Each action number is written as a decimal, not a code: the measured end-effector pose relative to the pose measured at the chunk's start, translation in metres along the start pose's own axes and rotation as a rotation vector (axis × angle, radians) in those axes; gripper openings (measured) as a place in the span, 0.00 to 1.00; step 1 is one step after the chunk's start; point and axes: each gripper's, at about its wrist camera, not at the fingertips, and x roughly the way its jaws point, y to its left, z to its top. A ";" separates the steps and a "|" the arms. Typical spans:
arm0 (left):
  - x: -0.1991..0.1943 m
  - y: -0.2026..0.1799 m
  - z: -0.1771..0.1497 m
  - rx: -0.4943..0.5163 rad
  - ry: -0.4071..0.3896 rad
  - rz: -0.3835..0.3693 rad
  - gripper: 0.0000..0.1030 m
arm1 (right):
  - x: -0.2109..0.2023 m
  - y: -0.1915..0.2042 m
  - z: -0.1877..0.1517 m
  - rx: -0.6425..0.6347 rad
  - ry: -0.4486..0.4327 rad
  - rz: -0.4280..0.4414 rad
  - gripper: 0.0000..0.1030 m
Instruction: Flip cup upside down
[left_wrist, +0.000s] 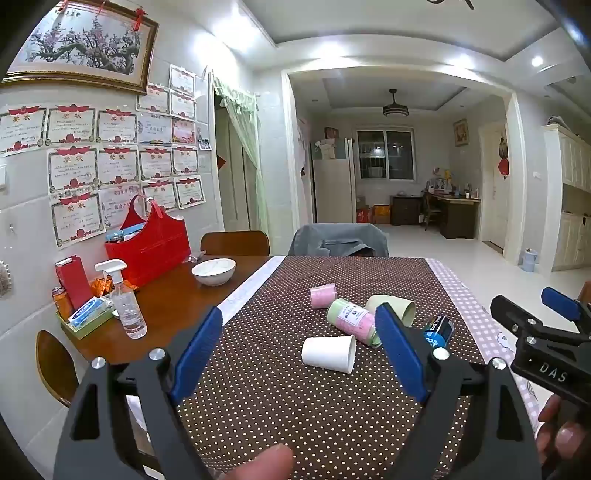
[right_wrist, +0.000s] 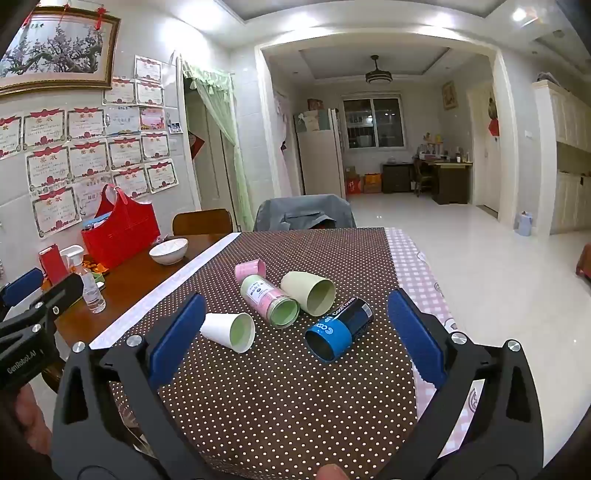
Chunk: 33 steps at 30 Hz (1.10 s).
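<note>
Several cups lie on their sides on the brown dotted cloth (left_wrist: 280, 398): a white paper cup (left_wrist: 328, 353) (right_wrist: 228, 331), a pink and green cup (left_wrist: 352, 321) (right_wrist: 269, 300), a cream cup (left_wrist: 393, 304) (right_wrist: 308, 291), a blue and black cup (left_wrist: 439, 330) (right_wrist: 338, 328) and a small pink cup (left_wrist: 323, 295) (right_wrist: 250, 269). My left gripper (left_wrist: 299, 354) is open and empty, just short of the white cup. My right gripper (right_wrist: 295, 332) is open and empty, with the cups between and beyond its fingers; it also shows at the right of the left wrist view (left_wrist: 532, 314).
A white bowl (left_wrist: 213, 271), a spray bottle (left_wrist: 123, 299), a red bag (left_wrist: 149, 240) and a tray of small items (left_wrist: 86, 317) stand on the bare wooden table at left. Two chairs (left_wrist: 338, 242) stand at the far edge. Checked cloth (left_wrist: 476, 314) covers the right edge.
</note>
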 end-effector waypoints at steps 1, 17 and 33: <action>0.000 0.001 0.000 -0.007 0.004 -0.004 0.81 | -0.001 0.000 0.000 -0.001 -0.002 0.000 0.94; 0.000 0.001 0.000 -0.015 0.001 -0.007 0.81 | 0.001 0.001 0.000 0.006 0.009 -0.002 0.94; 0.013 -0.001 -0.013 -0.018 0.005 -0.006 0.81 | 0.004 -0.001 0.002 0.002 0.011 -0.007 0.94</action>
